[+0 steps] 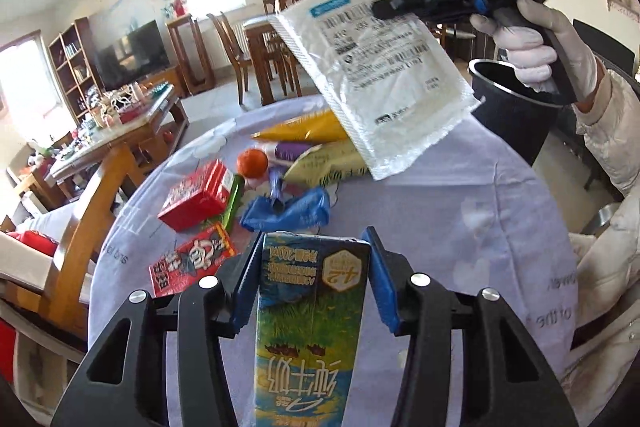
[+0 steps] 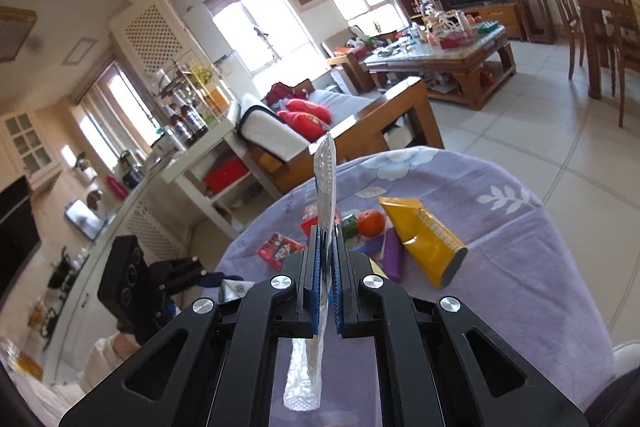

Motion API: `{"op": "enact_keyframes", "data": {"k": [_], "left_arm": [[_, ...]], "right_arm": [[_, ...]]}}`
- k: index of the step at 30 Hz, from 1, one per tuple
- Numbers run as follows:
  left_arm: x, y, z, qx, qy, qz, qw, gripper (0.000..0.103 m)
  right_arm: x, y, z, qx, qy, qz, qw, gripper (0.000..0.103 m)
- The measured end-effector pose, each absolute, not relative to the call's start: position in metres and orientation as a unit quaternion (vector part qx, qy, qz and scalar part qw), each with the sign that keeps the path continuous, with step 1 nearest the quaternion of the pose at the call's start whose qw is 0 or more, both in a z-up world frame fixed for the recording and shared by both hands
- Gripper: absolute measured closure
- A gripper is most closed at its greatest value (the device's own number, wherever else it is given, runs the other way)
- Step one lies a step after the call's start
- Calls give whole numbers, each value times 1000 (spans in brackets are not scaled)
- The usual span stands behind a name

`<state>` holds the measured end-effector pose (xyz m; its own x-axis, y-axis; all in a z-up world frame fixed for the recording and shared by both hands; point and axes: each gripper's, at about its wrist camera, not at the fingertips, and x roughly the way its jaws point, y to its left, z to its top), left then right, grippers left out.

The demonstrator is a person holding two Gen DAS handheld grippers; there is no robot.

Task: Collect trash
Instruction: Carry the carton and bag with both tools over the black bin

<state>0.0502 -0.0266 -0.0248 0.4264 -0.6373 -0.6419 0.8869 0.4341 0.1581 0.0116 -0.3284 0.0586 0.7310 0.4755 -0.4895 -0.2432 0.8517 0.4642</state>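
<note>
Over the near edge of the round desk (image 1: 460, 227), covered in a lavender floral cloth, the left gripper (image 1: 312, 287) has its jaws spread to the width of a milk carton (image 1: 310, 327) and pinching it on both sides, the blue pads (image 1: 382, 287) flat against the carton walls. The carton stands lengthwise between the jaws, its printed face upside down in the left wrist view.

Above the far right of the desk, the right gripper (image 2: 328, 263) has its jaws pressed almost together on a white padded mailer (image 1: 376, 67), held in the air clear of the cloth. In the right wrist view the mailer appears edge-on, running through the jaws and out past the tips. A gloved hand (image 1: 536, 43) holds this gripper's handle.

A black bin (image 1: 516, 111) stands just beyond the right edge of the desk, beside the mailer's lower corner.

Left on the desk, near its middle: a yellow tube (image 2: 424, 239), a purple tube (image 2: 392, 255), an orange (image 2: 371, 223), a red box (image 1: 196, 197), a red snack packet (image 1: 192, 263) and a crumpled blue glove (image 1: 288, 213).
</note>
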Motion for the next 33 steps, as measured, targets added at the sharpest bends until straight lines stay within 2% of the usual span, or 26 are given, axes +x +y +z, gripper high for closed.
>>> {"op": "enact_keyframes", "data": {"k": [9, 19, 26, 33], "left_arm": [[20, -66, 14, 211, 188, -496, 821, 55], [-19, -209, 41, 177, 146, -601, 766, 55], [-56, -330, 46, 129, 125, -683, 708, 55], [-94, -435, 17, 120, 159, -736, 647, 55]], "right_arm": [[-67, -383, 79, 147, 289, 129, 937, 97], [-174, -501, 83, 142, 258, -11, 956, 97], [-250, -597, 52, 153, 280, -134, 938, 97], [-290, -668, -16, 173, 344, -205, 900, 97]]}}
